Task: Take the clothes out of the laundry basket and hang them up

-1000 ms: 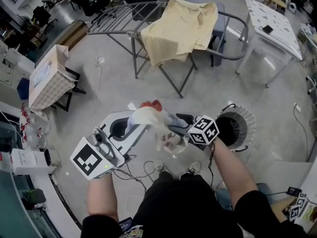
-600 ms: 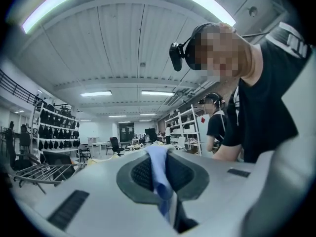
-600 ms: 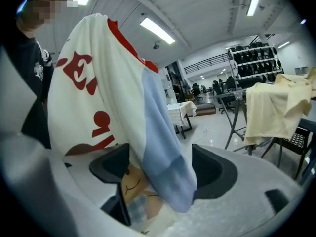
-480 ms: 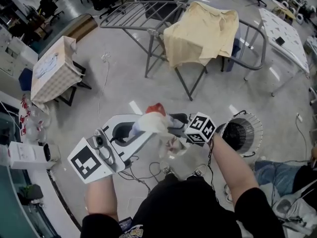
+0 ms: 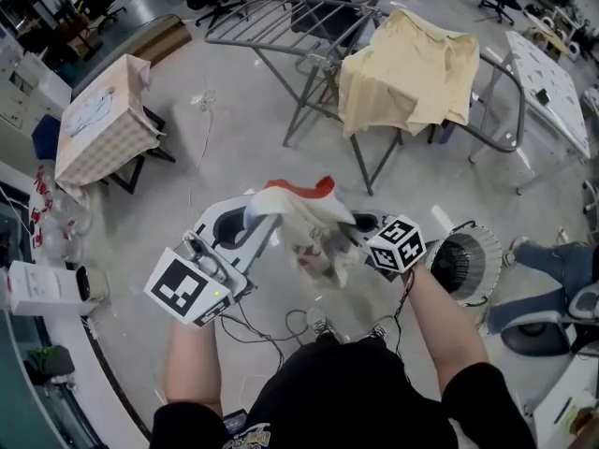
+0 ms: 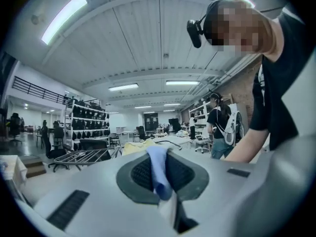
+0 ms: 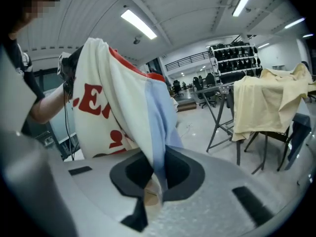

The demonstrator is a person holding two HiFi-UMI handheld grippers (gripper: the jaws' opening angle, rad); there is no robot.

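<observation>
The garment [image 5: 304, 227], a white cloth with red lettering, a red edge and a light-blue band, hangs stretched in the air between the two sets of fingers, in front of the person's chest. Its red edge rises above the fingertips and the rest sags below them.

The left gripper [image 5: 248, 230] is clamped on it. In the left gripper view the jaws are pressed together on a narrow light-blue strip of the garment [image 6: 159, 174], which runs up from between the pads.

The right gripper [image 5: 353, 229] has just been closing its jaws, and the cloth is between them. In the right gripper view the blue band and white fabric [image 7: 118, 117] funnel down into the pinch, and the lettered panel spreads up and to the left of the fingers.

Just beyond the right gripper's fingers, on the side away from the left gripper, the round white wire laundry basket [image 5: 475, 251] stands on the floor [image 5: 234, 148]. Well ahead of both sets of fingertips stands the grey drying rack [image 5: 281, 26], with a yellow shirt [image 5: 407, 64] draped over its near end. Far out on the left gripper's side is a small table under a checked cloth [image 5: 98, 134]. Loose cables [image 5: 281, 325] lie on the floor beneath the fingers.
</observation>
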